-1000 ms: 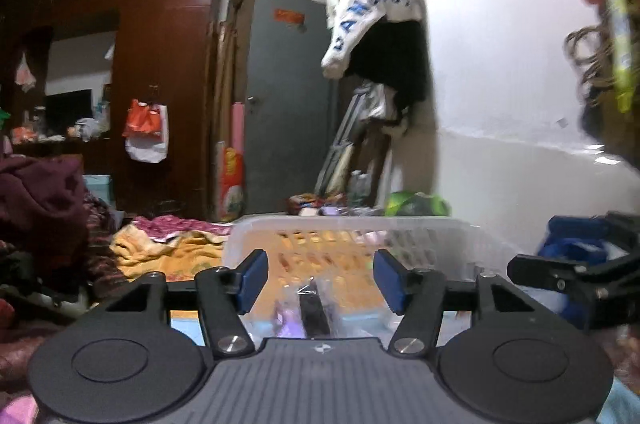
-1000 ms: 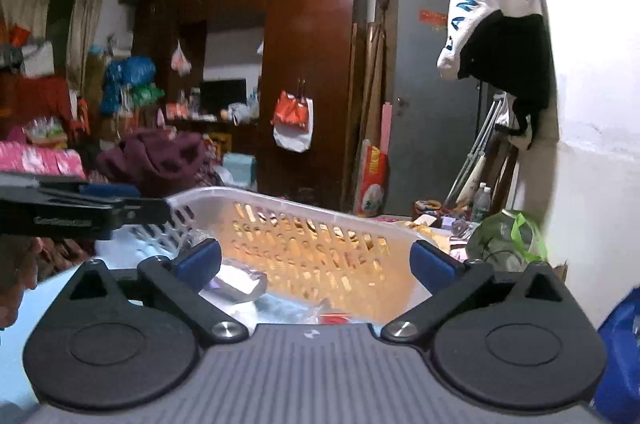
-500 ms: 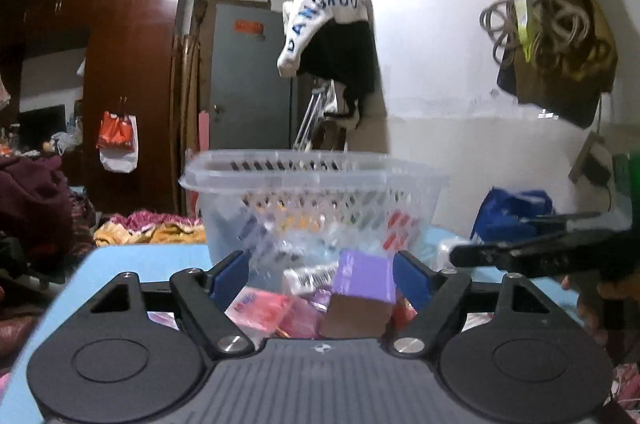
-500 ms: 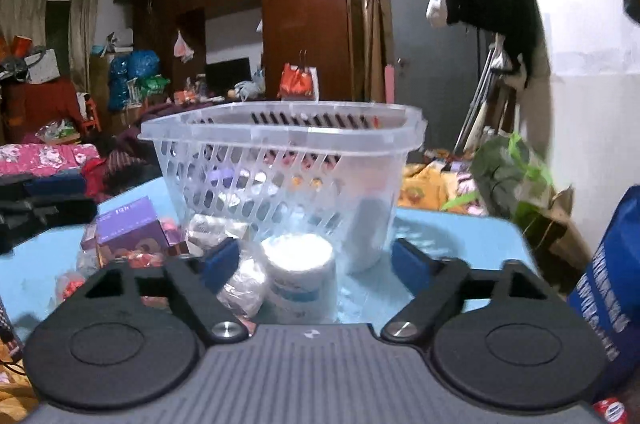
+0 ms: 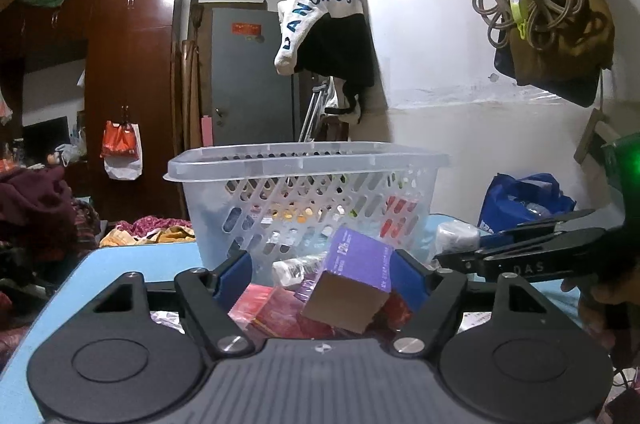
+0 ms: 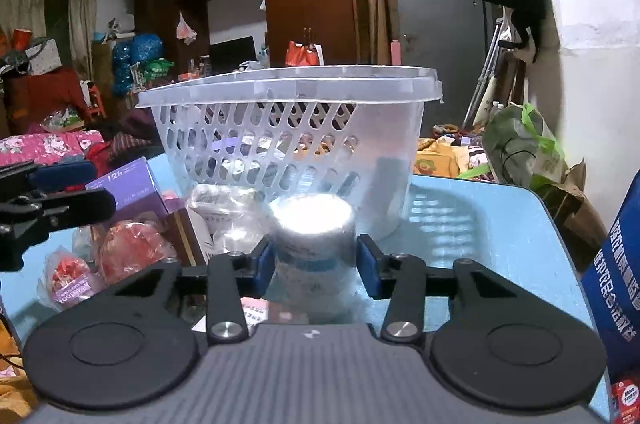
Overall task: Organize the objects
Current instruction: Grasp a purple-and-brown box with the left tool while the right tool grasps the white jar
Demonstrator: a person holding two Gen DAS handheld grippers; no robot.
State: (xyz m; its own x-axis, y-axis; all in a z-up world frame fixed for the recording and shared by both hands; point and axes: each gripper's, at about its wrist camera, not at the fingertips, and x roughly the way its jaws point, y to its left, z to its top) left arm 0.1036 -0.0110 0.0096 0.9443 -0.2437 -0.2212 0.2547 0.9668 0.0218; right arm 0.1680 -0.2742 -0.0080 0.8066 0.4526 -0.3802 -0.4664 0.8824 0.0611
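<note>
A clear plastic basket point(image 5: 308, 160) point(image 6: 288, 80) stands on the blue table point(image 5: 132, 264) point(image 6: 480, 224) with several items inside. In front of it lies a heap of packets. My left gripper point(image 5: 322, 280) point(image 6: 72, 186) is low at the heap, its jaws closing. A tilted purple box point(image 5: 352, 276) point(image 6: 128, 192) sits between them, close to the right pad, and the left pad stands clear of it. My right gripper point(image 6: 315, 264) point(image 5: 472, 248) is closing on a white round tub point(image 6: 312, 244) point(image 5: 456, 236) wrapped in clear film. Both blue pads lie against its sides.
Red packets point(image 6: 128, 248) point(image 5: 280, 308) and a clear wrapped pack point(image 6: 224, 212) lie around the purple box. A blue bag point(image 6: 616, 264) point(image 5: 524, 200) stands at the table's right edge. A person's hand point(image 5: 596, 304) holds the right gripper. Beyond the table are a wardrobe and heaped clothes.
Both grippers came down from over the basket to table level in front of it. The right jaws narrowed from wide open onto the white tub. The purple box came between the left jaws.
</note>
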